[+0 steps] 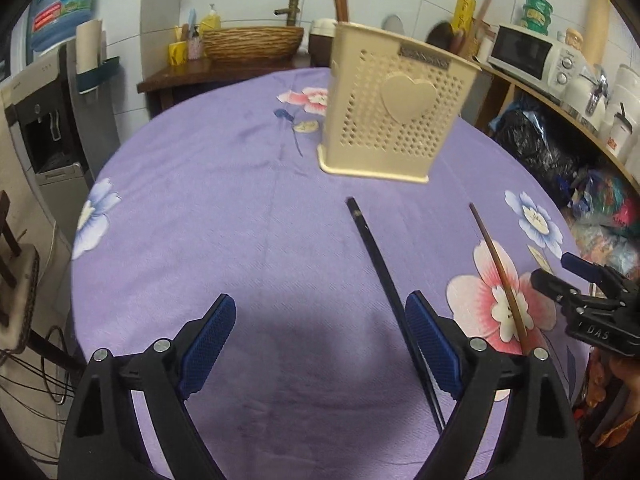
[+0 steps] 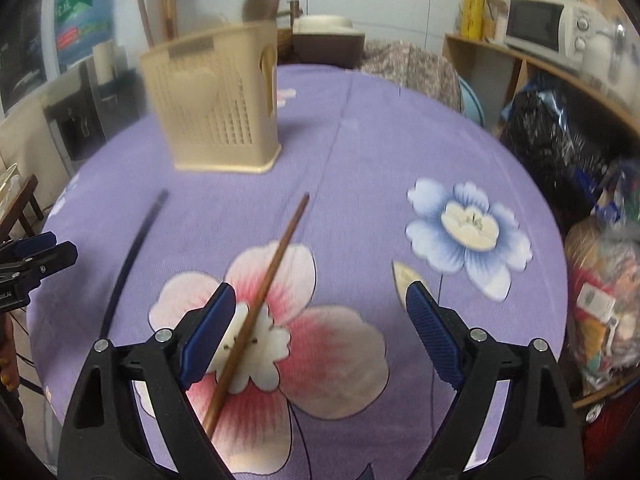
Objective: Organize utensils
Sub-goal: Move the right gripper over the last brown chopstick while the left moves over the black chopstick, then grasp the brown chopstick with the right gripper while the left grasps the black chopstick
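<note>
So the round table has a purple cloth (image 1: pixel 208 184) with big printed flowers, and a cream perforated utensil holder (image 1: pixel 394 108) stands on it at about 1 o'clock in the left wrist view, 11 o'clock in the right wrist one. It's got a raised heart on the front and a little metallic label strip near the rim, way too blurry to read. Some wooden handles (image 2: pixel 262 2) stick up out of it.

Two loose chopsticks are lying flat on the cloth, well apart from each other and both short of the holder. The black chopstick (image 1: pixel 386 284) runs from roughly the middle of the left view down to 5 o'clock, passing right beside the inner face of that gripper's right-hand pad, though contact can't be judged. The brown chopstick (image 2: pixel 262 304) lies across a pink flower (image 2: pixel 276 344).

The left gripper (image 1: pixel 320 340) has its jaws spread wide with nothing between the blue pads. The right gripper (image 2: pixel 320 336) is just as wide apart; the brown chopstick sits between its jaws, close to the left-hand pad, but not pinched.

Readable writing: the right gripper's body, seen at 3 o'clock from the left camera, shows "DAS" (image 1: pixel 598 335). A big blue water jug (image 1: pixel 64 4) at 10 o'clock has a green and red label, not legible. A white microwave (image 1: pixel 532 54) sits on the shelf at 2 o'clock, brand not readable. Yellow packaging (image 2: pixel 474 4) near it has dark characters that are too blurred to make out.
</note>
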`<state>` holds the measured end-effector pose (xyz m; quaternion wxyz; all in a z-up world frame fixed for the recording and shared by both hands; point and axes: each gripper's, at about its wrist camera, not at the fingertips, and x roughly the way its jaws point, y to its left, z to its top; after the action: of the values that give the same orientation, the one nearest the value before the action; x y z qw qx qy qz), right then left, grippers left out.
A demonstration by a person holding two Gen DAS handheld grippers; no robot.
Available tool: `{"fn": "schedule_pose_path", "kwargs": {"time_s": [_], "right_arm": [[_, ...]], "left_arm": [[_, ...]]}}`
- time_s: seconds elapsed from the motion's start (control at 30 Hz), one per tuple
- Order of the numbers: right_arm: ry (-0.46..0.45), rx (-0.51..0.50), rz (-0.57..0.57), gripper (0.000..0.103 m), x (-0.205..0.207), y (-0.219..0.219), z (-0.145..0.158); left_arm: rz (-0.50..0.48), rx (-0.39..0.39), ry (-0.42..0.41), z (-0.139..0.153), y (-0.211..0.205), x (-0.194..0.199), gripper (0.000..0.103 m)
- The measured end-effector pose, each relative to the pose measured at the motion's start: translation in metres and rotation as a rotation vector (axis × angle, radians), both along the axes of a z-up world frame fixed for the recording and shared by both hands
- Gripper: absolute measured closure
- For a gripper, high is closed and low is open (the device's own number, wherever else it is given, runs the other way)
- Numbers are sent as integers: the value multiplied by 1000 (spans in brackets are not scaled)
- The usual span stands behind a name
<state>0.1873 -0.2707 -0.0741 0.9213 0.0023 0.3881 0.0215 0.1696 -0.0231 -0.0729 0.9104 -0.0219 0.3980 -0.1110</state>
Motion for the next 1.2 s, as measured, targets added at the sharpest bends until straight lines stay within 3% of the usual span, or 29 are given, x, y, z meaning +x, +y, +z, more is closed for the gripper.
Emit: {"fn": "schedule_pose_path", "kwargs": {"time_s": [0.2,0.27,0.33,0.53,0.7,0.87,1.2], "right_arm": [[26,-10,29,19,-6,17,-8],[31,-16,43,31,-7,24,-9],[47,-16,57,52,-8,30,-12],[75,-12,86,76,-9,41,-18],[75,-26,96,92,-10,41,-17],[80,-25,91,94,-13,27,-16],[63,53,95,92,-17,8,-15]], "left_arm": [[-84,36,23,-8,-35,-2,36],[-101,59,35,-13,-45,-2,42],[-104,89,42,-18,-52,-3,47],[-95,145,32,-22,-57,-7,50],[-87,158,21,-22,-55,-8,69],[-73,131,33,-21,-39,-6,92],[-66,80,59,-19,-23,-7,91]]}}
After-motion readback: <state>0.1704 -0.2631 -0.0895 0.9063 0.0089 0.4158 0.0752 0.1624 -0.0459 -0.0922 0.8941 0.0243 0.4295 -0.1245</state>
